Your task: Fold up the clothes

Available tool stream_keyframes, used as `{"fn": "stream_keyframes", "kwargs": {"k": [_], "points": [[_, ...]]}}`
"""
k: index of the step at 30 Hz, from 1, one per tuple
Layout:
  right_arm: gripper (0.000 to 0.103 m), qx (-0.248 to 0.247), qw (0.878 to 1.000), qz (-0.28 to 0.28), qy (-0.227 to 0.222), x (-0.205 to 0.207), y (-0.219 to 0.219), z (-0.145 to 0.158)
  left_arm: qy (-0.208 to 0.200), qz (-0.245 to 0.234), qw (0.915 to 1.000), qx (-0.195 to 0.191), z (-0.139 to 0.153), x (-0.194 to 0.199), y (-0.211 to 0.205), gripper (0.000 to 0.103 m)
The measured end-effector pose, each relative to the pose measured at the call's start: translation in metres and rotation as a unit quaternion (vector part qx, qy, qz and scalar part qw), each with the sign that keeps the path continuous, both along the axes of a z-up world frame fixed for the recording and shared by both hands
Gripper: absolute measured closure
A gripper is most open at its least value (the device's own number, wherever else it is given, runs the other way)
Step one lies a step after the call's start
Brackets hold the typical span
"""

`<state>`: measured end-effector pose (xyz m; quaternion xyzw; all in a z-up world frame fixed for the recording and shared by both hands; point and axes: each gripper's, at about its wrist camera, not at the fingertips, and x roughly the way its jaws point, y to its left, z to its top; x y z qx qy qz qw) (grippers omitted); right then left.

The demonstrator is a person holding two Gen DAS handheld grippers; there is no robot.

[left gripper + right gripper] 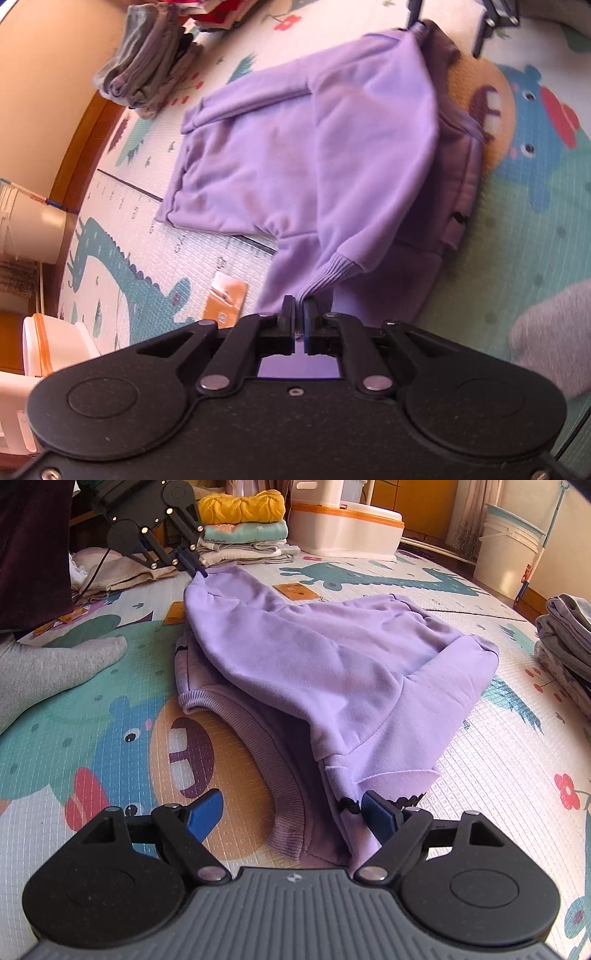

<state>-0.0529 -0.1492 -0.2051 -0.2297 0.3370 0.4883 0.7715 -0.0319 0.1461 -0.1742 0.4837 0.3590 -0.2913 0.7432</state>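
Note:
A lilac sweatshirt (317, 155) (332, 653) lies on the cartoon play mat (110, 738), partly folded. My left gripper (300, 306) is shut on the ribbed cuff (332, 275) of one sleeve and holds it up, stretching the sleeve over the body. In the right wrist view the left gripper (197, 568) shows at the far end, with the cuff pinched in it. My right gripper (291, 812) stands open low over the mat. The ribbed neckline (266, 746) lies between its blue pads (207, 810), and the right pad rests against the fabric.
A person's grey-socked foot (55, 664) (554, 332) rests on the mat beside the sweatshirt. Folded grey clothes (147, 74) (565, 638) lie on one side. A stack topped by a yellow knit (240, 506), a white-and-orange box (343, 528) and a white bucket (506, 550) stand beyond. Orange cards (295, 590) lie on the mat.

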Motion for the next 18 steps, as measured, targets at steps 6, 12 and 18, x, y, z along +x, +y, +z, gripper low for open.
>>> {"fn": "stream_keyframes", "kwargs": {"k": [6,12,18], "points": [[0.021,0.019,1.0,-0.017,0.016,0.003,-0.006,0.001,-0.024,0.031,0.9974,-0.06,0.047,0.062,-0.019,0.1],[0.021,0.038,0.998,-0.03,0.03,0.005,-0.012,0.001,-0.021,0.022,0.9969,-0.073,0.076,0.127,-0.049,0.101],[0.021,0.05,0.997,-0.037,0.041,0.006,-0.016,-0.002,-0.004,0.013,0.9978,-0.066,0.088,0.191,-0.079,0.101]]}}
